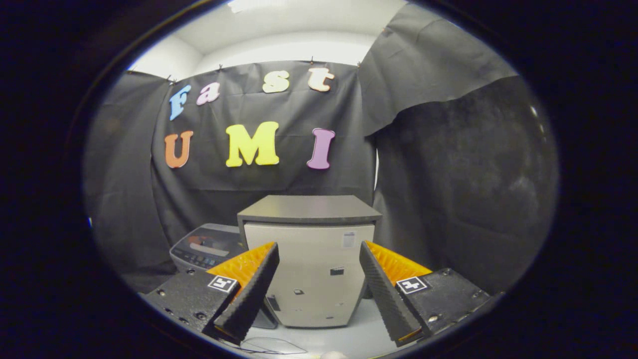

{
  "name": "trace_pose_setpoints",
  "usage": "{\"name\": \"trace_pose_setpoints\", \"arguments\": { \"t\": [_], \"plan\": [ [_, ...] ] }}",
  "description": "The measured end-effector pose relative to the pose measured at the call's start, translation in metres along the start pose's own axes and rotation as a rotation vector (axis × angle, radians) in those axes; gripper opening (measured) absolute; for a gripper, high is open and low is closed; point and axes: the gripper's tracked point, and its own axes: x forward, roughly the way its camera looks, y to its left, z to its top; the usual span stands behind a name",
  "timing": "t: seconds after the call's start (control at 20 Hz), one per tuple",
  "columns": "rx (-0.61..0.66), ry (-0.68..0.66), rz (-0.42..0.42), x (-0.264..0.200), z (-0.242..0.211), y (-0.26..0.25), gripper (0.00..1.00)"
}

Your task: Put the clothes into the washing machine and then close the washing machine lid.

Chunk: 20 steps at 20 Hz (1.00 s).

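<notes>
Two fingers of the tongs [319, 284] reach up from the bottom of the frame, spread well apart with nothing pinched between them. Each finger has a black ribbed pad on its inner face and an orange ribbed back, and each sits on a black block carrying a small black-and-white square marker; the left finger [247, 294] leans in from lower left, the right finger [386, 291] from lower right.

Below and between the fingers lies a pale worktop [344, 339], with a thin dark cable loop [271, 346] near the bottom centre of the frame, just by the left finger's tip.

Just beyond the fingers, and framed in the gap between them, stands a boxy unit [311, 279] with a light grey front and a flat dark top. Its front bears a small label near the upper right and a few small dark marks lower down. It stands on the worktop, apart from both fingers.

Left of that unit and partly hidden behind the left finger sits the washing machine [207, 247], of which a grey slanted control panel with buttons and a display shows in the lower left of the frame. Whether its lid is open or shut cannot be told.

Farthest back hangs the booth's black cloth wall [448, 174], with a strip of white ceiling [294, 30] across the upper part of the frame.
</notes>
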Motion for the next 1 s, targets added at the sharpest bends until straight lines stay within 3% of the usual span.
{"name": "trace_pose_setpoints", "arguments": {
  "t": [0.4, 1.0],
  "plan": [
    [0.040, 0.057, 0.004, -0.027, -0.023, -0.014, 1.00],
    [0.042, 0.044, 0.013, -0.036, -0.010, -0.024, 1.00]
  ]
}}
